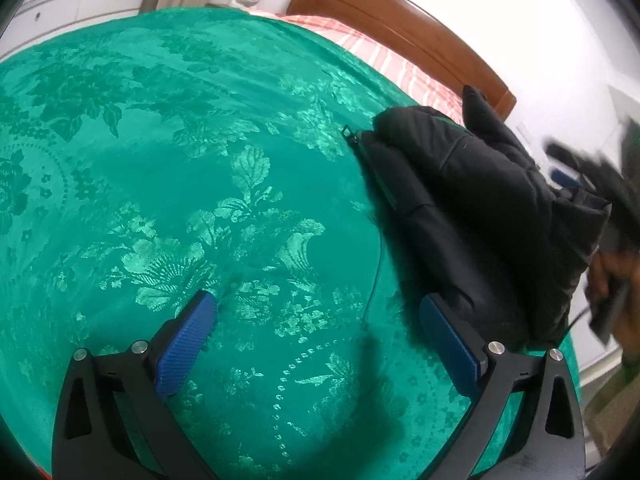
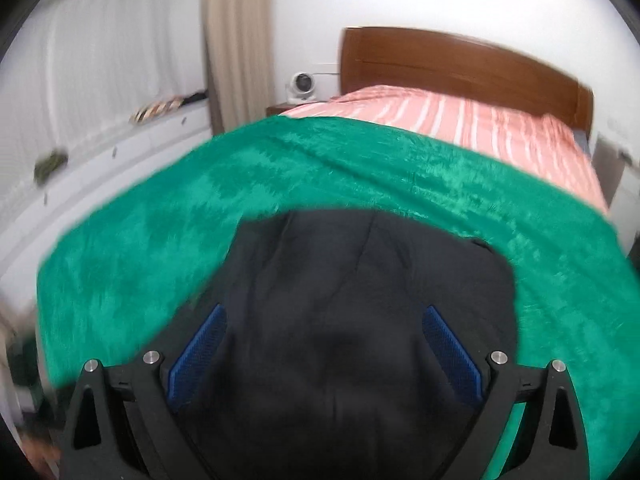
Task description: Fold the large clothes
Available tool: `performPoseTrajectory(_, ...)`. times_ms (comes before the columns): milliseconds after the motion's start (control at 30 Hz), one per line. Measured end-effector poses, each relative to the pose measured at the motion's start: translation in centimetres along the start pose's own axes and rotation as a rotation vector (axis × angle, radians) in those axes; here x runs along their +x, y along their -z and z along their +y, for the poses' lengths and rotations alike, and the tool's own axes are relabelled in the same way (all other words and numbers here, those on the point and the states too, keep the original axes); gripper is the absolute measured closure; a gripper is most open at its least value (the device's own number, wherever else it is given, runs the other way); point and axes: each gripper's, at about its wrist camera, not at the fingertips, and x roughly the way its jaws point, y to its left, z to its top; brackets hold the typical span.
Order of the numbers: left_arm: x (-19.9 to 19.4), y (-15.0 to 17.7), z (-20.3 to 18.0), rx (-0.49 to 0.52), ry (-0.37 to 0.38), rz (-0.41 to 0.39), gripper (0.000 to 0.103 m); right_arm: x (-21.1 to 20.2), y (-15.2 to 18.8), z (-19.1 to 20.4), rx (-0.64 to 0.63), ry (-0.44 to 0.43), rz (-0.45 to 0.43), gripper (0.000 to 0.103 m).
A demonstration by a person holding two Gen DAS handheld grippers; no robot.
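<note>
A black padded jacket lies bunched on a green patterned bedspread, at the right of the left wrist view, its zipper end pointing left. My left gripper is open and empty over the bedspread, its right finger next to the jacket's near edge. In the right wrist view the jacket fills the space between the pads of my right gripper, which is open just above it. That view is blurred. The right gripper and the hand holding it show at the right edge of the left wrist view.
The bedspread covers a bed with a pink striped sheet and a wooden headboard. A small white fan stands on a nightstand. White drawers and a beige curtain line the far wall.
</note>
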Motion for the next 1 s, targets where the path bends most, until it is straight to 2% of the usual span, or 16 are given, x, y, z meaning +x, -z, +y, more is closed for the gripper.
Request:
performPoseTrajectory(67, 0.0, 0.0, 0.0, -0.003, 0.001, 0.001, 0.002, -0.3, 2.2, 2.4, -0.126, 0.011, 0.034, 0.005)
performPoseTrajectory(133, 0.1, 0.1, 0.0, -0.001, -0.005, -0.001, 0.001, 1.2, 4.7, 5.3, -0.25, 0.055, 0.082, 0.005)
performPoseTrajectory(267, -0.1, 0.0, 0.0, -0.009, 0.012, 0.005, 0.001, 2.8, 6.1, 7.3, -0.276, 0.113, 0.064, 0.004)
performPoseTrajectory(300, -0.4, -0.3, 0.4, -0.041, 0.061, 0.014, 0.001, 2.7, 5.9, 7.2, -0.257, 0.121, 0.064, 0.004)
performPoseTrajectory(367, -0.7, -1.2, 1.2, -0.117, 0.226, 0.049, 0.001, 2.0, 5.8, 6.6, -0.21, 0.099, 0.073, 0.004)
performPoseTrajectory(433, -0.1, -3.1, 0.8, -0.127, 0.382, 0.115, 0.001, 0.6, 5.9, 5.7, -0.173, 0.064, 0.067, 0.004)
performPoseTrajectory(567, 4.9, -7.4, -1.5, -0.129, 0.704, 0.355, 0.001, -1.5, 6.7, 5.3, -0.173, 0.038, 0.063, 0.004)
performPoseTrajectory(600, 6.6, -8.2, -1.9, -0.14, 0.73, 0.408, 0.001, -1.4, 6.8, 5.7, -0.194, 0.043, 0.071, 0.004)
performPoseTrajectory(700, 11.0, -9.2, -1.5, -0.187, 0.684, 0.511, 0.001, 0.1, 7.1, 7.1, -0.272, 0.065, 0.112, 0.004)
performPoseTrajectory(800, 12.7, -9.3, -1.3, -0.183, 0.665, 0.578, 0.002, 1.2, 7.1, 7.4, -0.269, 0.061, 0.127, 0.004)
performPoseTrajectory(900, 11.4, -10.1, -0.6, -0.12, 0.612, 0.508, 0.001, 1.2, 7.2, 7.1, -0.259, 0.046, 0.118, 0.004)
performPoseTrajectory(1000, 10.6, -10.4, 0.9, -0.172, 0.625, 0.464, 0.001, 1.2, 7.4, 7.1, -0.27, 0.048, 0.11, 0.004)
